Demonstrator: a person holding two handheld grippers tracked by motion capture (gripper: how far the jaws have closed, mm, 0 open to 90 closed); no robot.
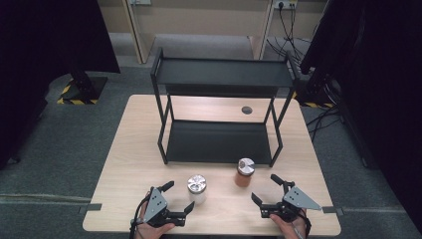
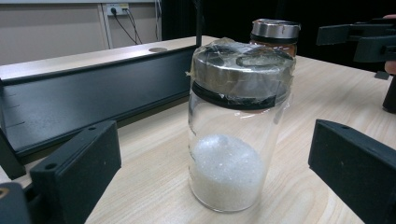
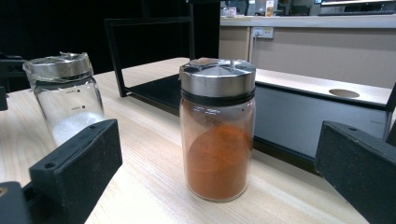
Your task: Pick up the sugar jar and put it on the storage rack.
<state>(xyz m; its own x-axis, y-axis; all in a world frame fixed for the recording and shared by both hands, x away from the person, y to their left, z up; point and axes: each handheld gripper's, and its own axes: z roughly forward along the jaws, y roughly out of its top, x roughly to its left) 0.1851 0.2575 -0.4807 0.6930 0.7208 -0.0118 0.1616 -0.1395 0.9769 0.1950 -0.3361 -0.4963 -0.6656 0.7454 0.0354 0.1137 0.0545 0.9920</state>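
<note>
Two glass jars with steel lids stand on the wooden table (image 1: 134, 154) in front of a black two-tier rack (image 1: 219, 142). The left jar (image 1: 197, 188) holds white grains. Powder of an orange-brown colour fills the right jar (image 1: 245, 173). My left gripper (image 1: 180, 195) is open just left of the white jar, whose body (image 2: 233, 135) stands between the spread jaws without touching them. My right gripper (image 1: 264, 187) is open just right of the orange jar (image 3: 217, 130), which stands apart from both jaws. The white jar (image 3: 67, 102) also appears beyond the right gripper's left jaw.
Both shelves of the rack are bare; its lower shelf (image 2: 93, 98) lies close behind the jars. A round cable hole (image 1: 247, 110) sits in the table behind the rack. Bare tabletop lies left and right of the rack. The table's front edge is close under both hands.
</note>
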